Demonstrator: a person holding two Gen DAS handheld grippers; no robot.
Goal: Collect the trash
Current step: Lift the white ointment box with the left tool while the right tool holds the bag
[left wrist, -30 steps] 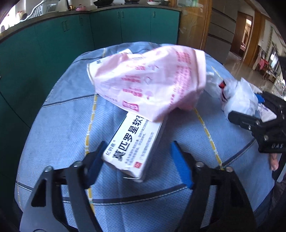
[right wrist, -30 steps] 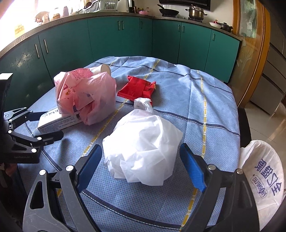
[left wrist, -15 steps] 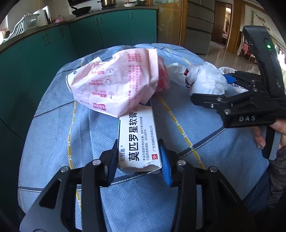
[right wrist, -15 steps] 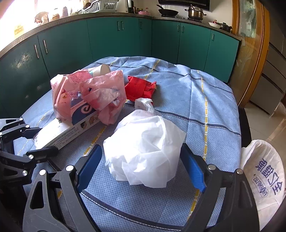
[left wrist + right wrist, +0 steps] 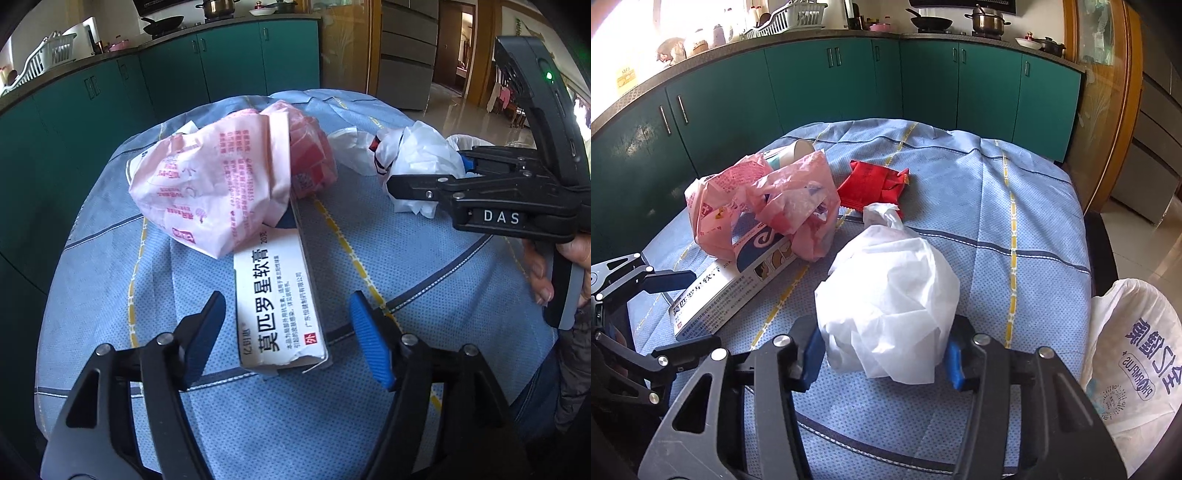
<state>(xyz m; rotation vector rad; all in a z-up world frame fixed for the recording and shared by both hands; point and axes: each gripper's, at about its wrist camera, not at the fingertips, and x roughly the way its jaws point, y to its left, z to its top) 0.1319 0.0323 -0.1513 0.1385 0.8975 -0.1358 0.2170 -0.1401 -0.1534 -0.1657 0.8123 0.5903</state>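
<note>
A white ointment box [image 5: 279, 295] lies on the blue tablecloth [image 5: 388, 266], its far end under a pink plastic bag [image 5: 218, 184]. My left gripper [image 5: 286, 339] is open around the box's near end, with a gap on both sides. It also shows in the right wrist view [image 5: 670, 312], with the box [image 5: 735, 291] and pink bag [image 5: 757, 206]. My right gripper [image 5: 882, 350] has closed in on a crumpled white bag [image 5: 890, 288], its pads pressing the bag's sides. The white bag [image 5: 421, 158] also shows in the left wrist view.
A red packet [image 5: 873, 181] and a paper cup [image 5: 798, 151] lie behind the pink bag. A white printed bag [image 5: 1137, 339] hangs off the table's right edge. Green cabinets [image 5: 849, 85] curve around the far side.
My left gripper closed on the box, turned it, then opened again. My right gripper has narrowed from wide open onto the white bag. The pink bag shifted with the box.
</note>
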